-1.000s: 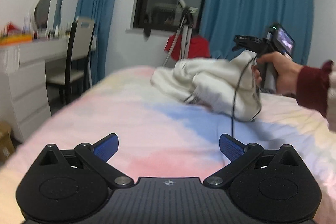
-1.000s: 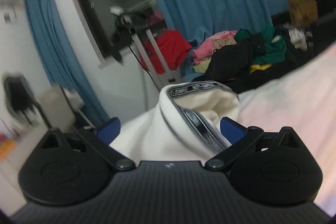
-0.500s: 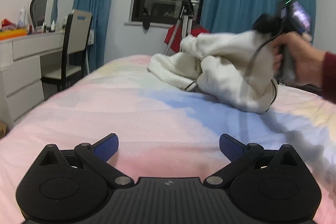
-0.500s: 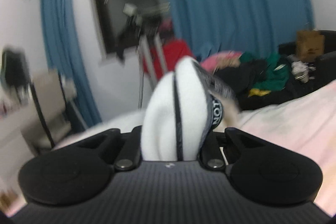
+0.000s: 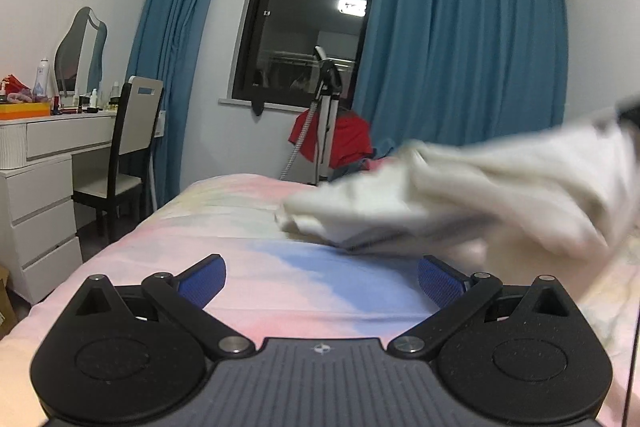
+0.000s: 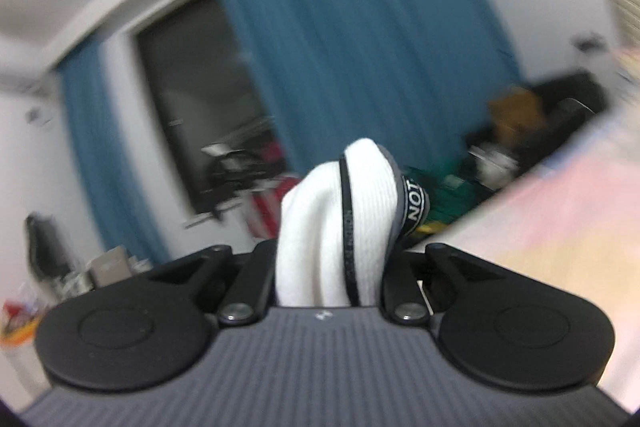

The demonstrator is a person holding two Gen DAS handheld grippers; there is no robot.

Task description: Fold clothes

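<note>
On my right gripper the jaws are clamped on a bunched fold of the white garment, whose black trim band reads "NOT"; the rest of that lettering is too blurred for me. My left gripper stands wide apart with nothing between its blue pads, low over the pastel bedspread. The garment stretches, blurred, from mid-bed off the frame's right edge; the near bed is bare, its left edge dropping toward the chair and dresser.
</note>
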